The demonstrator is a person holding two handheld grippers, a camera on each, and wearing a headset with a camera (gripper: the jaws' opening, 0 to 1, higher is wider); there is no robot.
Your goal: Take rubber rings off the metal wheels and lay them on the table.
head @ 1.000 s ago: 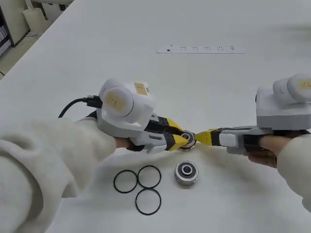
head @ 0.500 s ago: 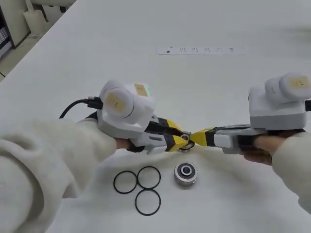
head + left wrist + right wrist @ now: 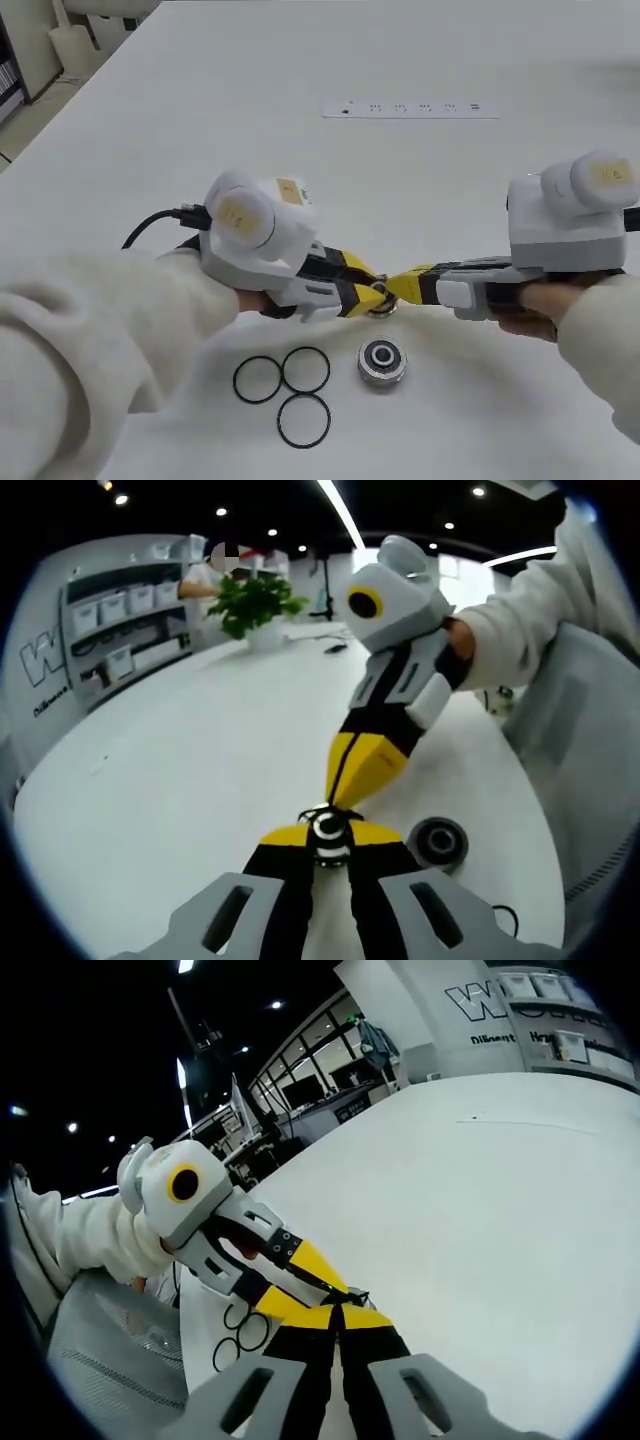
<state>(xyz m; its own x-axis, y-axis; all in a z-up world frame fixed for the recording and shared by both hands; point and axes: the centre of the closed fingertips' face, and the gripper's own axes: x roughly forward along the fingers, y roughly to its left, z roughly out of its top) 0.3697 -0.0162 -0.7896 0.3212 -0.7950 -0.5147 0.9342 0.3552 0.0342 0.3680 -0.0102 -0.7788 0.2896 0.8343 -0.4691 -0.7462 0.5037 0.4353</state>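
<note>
Across the wide, smooth white table (image 3: 300, 150), open on all sides, I see my left gripper (image 3: 365, 292) clamped on a small round metal wheel (image 3: 381, 296) at frame centre, my right gripper (image 3: 400, 285) pinched shut on its thin black rubber ring (image 3: 350, 1298), a second wheel (image 3: 382, 361) just below, and three loose rings (image 3: 283, 370) lying flat at lower left.

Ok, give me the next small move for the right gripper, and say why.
Probably draw the right gripper away from the left gripper, stretching the thin black rubber ring off the small round metal wheel. The left gripper is shut on the wheel, and the right one seems pinched on the ring at its edge.
</note>
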